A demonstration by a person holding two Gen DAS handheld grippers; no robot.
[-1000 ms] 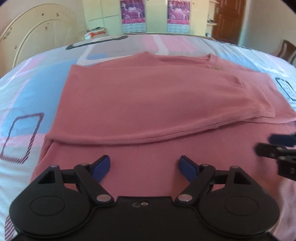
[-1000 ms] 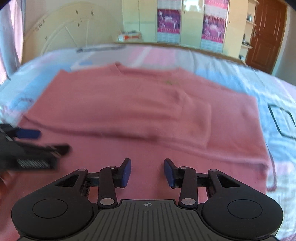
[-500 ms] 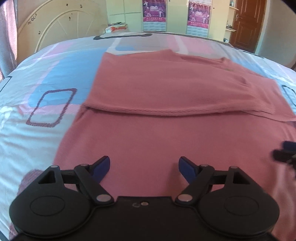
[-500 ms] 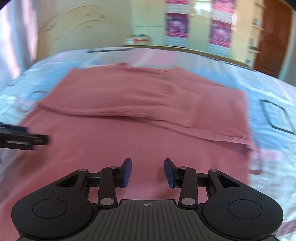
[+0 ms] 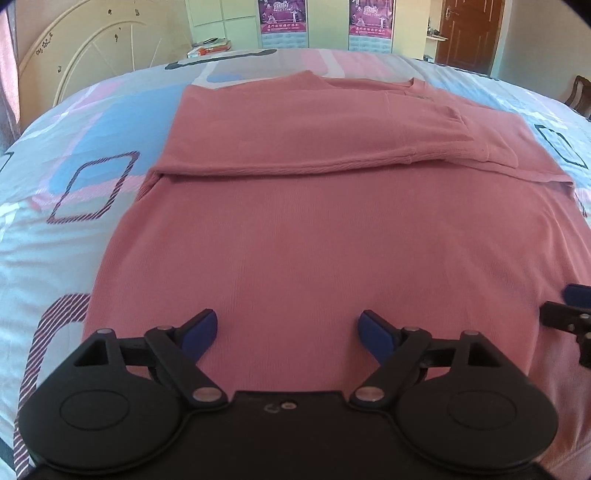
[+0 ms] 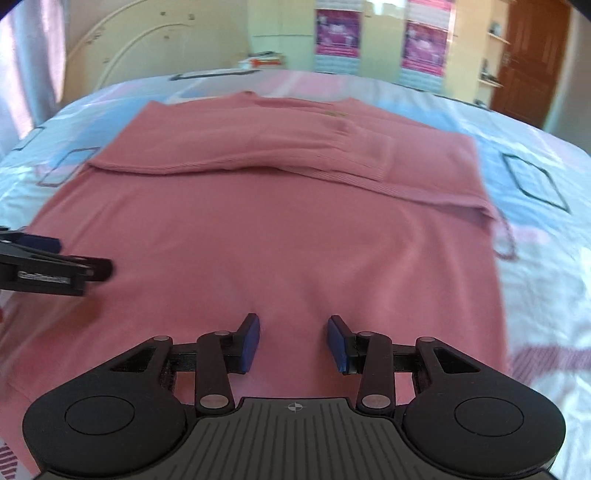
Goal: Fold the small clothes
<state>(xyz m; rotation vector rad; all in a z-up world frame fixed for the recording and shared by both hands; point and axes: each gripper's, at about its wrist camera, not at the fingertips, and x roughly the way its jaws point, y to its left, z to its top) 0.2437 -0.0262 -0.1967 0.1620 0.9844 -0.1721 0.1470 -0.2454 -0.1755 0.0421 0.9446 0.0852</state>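
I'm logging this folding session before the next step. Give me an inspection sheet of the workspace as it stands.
Surface: bed with patterned sheet, pink, blue and white blocks.
Job's things: pink sweater lying flat, both sleeves folded across the chest, lower body not yet folded.
Clutter: nothing seen on the bed beside the sweater.
Grippers: left gripper open wide over the sweater's lower part, nothing between the jaws; right gripper part open, empty, over the same part.
Cables: nothing seen.
Surroundings: cream headboard, two wall posters, brown door, books beyond the bed.
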